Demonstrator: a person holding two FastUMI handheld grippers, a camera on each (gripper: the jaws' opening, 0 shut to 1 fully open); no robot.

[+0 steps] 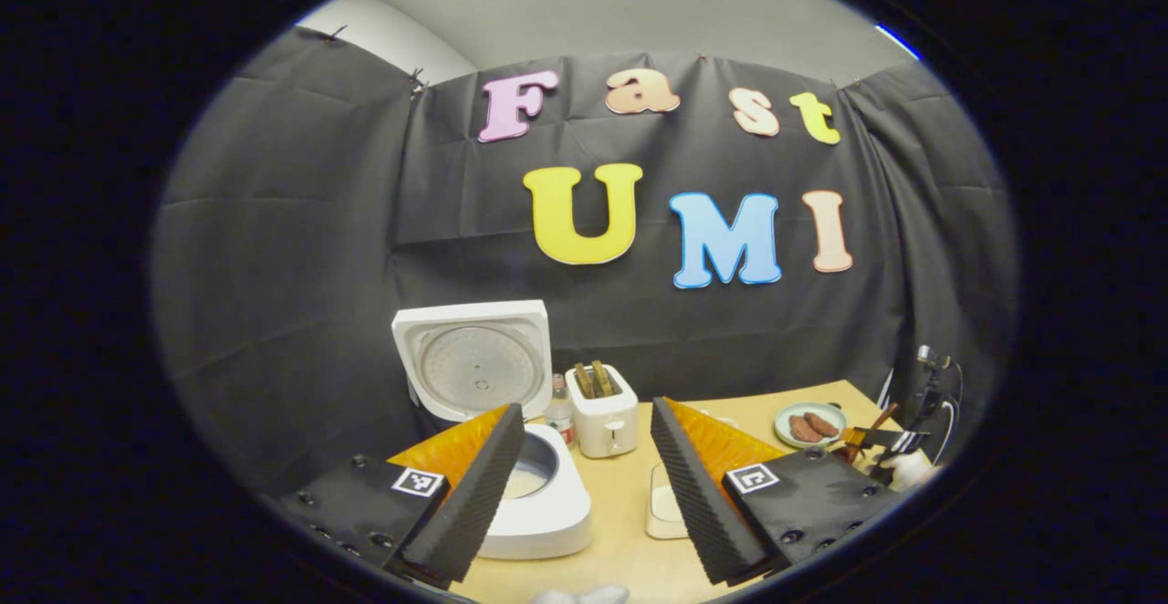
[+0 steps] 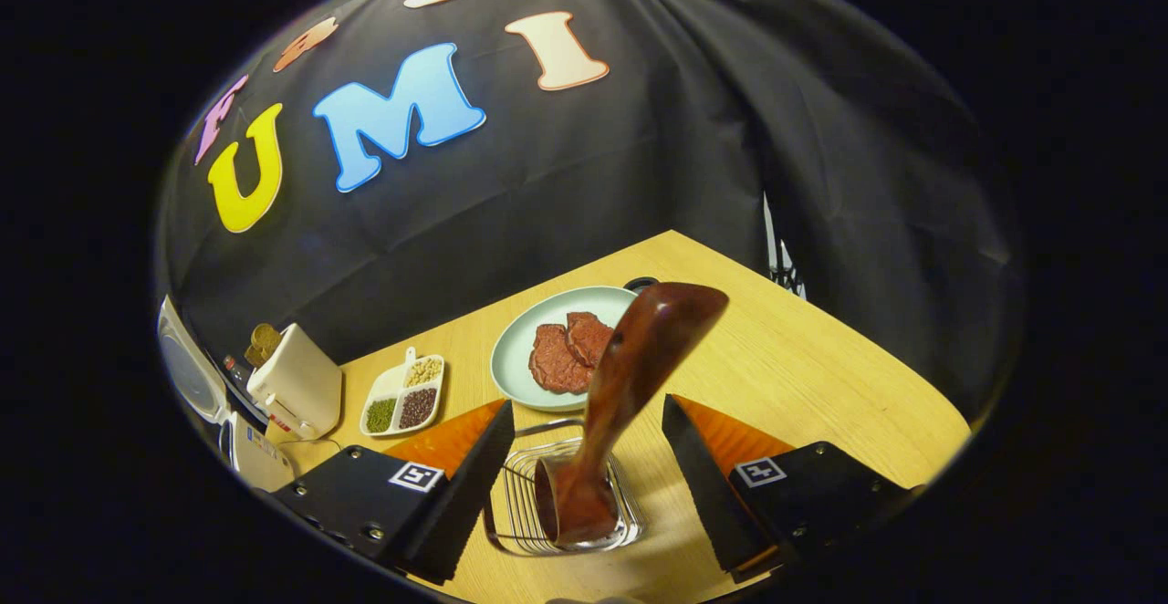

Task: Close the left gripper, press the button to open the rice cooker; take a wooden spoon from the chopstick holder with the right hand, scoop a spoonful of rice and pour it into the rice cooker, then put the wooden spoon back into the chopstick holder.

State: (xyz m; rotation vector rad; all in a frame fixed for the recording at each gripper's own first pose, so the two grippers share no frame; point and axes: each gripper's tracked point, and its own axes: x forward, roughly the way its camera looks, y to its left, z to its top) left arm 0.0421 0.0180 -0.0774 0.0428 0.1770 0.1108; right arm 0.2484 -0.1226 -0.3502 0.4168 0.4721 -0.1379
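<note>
the wooden table [image 2: 803,376] stands against the black cloth wall [image 2: 639,175], grey ceiling above. the rice cooker [image 1: 538,504] sits open at the table's left end, toaster [image 1: 602,412] just beside it. the wooden spoon [image 2: 630,385] stands tilted in the wire chopstick holder [image 2: 520,513] – near the plate [image 2: 520,348]. the left gripper [image 1: 584,494] and the right gripper [image 2: 584,485] both gape apart, touching nothing.

Rice cooker [image 1: 511,458] lid up; left gripper [image 1: 584,485] fingers apart above table [image 1: 620,494].

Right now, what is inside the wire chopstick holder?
The wooden spoon stands in the wire chopstick holder, handle end down, bowl leaning up between the open right gripper fingers. The handle's lowest part is hidden.
</note>
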